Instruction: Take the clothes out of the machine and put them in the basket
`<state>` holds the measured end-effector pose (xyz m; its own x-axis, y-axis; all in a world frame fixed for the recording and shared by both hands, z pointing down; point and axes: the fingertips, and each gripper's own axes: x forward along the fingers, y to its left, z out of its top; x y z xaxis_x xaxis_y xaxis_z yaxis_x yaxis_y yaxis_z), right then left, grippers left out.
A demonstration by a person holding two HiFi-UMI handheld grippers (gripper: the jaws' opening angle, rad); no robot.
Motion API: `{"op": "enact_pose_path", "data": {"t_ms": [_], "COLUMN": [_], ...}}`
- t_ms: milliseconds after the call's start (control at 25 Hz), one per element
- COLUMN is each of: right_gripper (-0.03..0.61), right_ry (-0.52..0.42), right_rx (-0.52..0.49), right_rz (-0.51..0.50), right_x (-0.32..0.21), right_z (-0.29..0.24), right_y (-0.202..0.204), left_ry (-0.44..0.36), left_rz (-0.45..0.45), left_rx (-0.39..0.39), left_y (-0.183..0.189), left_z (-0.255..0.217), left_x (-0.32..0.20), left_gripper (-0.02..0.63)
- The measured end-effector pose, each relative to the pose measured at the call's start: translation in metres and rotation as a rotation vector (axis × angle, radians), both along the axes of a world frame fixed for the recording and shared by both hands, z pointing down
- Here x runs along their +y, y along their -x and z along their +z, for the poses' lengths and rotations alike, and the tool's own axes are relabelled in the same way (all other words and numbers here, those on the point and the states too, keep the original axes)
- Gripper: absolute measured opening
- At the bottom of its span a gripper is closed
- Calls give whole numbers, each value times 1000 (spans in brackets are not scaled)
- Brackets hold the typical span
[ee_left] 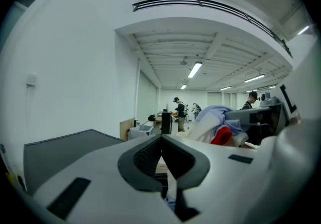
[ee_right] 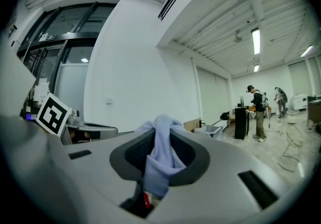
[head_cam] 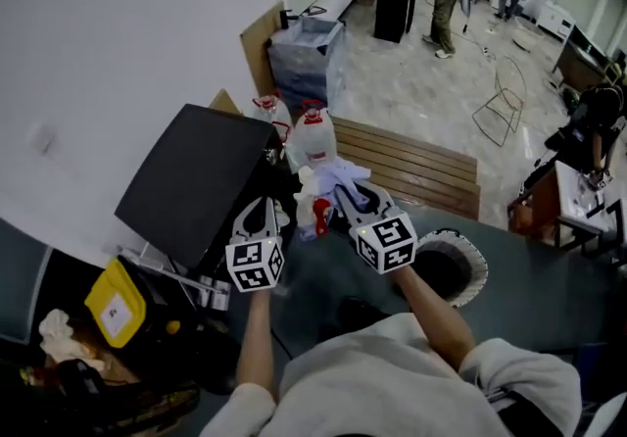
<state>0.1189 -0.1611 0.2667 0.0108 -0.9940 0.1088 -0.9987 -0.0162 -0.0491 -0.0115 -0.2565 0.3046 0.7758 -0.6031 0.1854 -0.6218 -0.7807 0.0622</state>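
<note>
A: Jaws?
B: Both narrow, pinching the clothes point(head_cam: 328, 180): left gripper point(head_cam: 266, 210) on white cloth, right gripper point(ee_right: 159, 142) on blue.
A: Where?
B: Bundle lifted, left of the round opening point(head_cam: 478, 264), not touching it.

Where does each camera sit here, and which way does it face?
Head view: on the person's head, steeply down at both forearms, left gripper, right gripper and the clothes.
Left gripper view: on that gripper, level across the room, along jaws shut on the clothes.
Right gripper view: likewise, jaws shut on the clothes; left gripper's marker cube shows.
Shared: both gripper views see the same distant people.
</note>
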Motion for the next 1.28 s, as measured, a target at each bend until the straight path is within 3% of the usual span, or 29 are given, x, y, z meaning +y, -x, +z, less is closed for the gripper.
{"op": "enact_pose_path", "data": {"t_ms": [400, 880, 1120, 1280], "right_gripper": [77, 77, 77, 77], "right_ry": [-27, -53, -39, -23], "right_rx": [53, 129, 129, 112], "right_rz": [286, 638, 769, 808], "right_x": [111, 276, 343, 370], "right_z": [-29, -59, -55, -41], "right_y": [-71, -188, -222, -241], "left_ry": [27, 22, 31, 37], "left_rz": [309, 665, 796, 833], "left_rx": [12, 42, 35, 23], "left_y": [-117, -293, -345, -366], "left_z": [6, -5, 1, 9], "left_x": [78, 218, 284, 310], "left_gripper": [18, 18, 18, 18]}}
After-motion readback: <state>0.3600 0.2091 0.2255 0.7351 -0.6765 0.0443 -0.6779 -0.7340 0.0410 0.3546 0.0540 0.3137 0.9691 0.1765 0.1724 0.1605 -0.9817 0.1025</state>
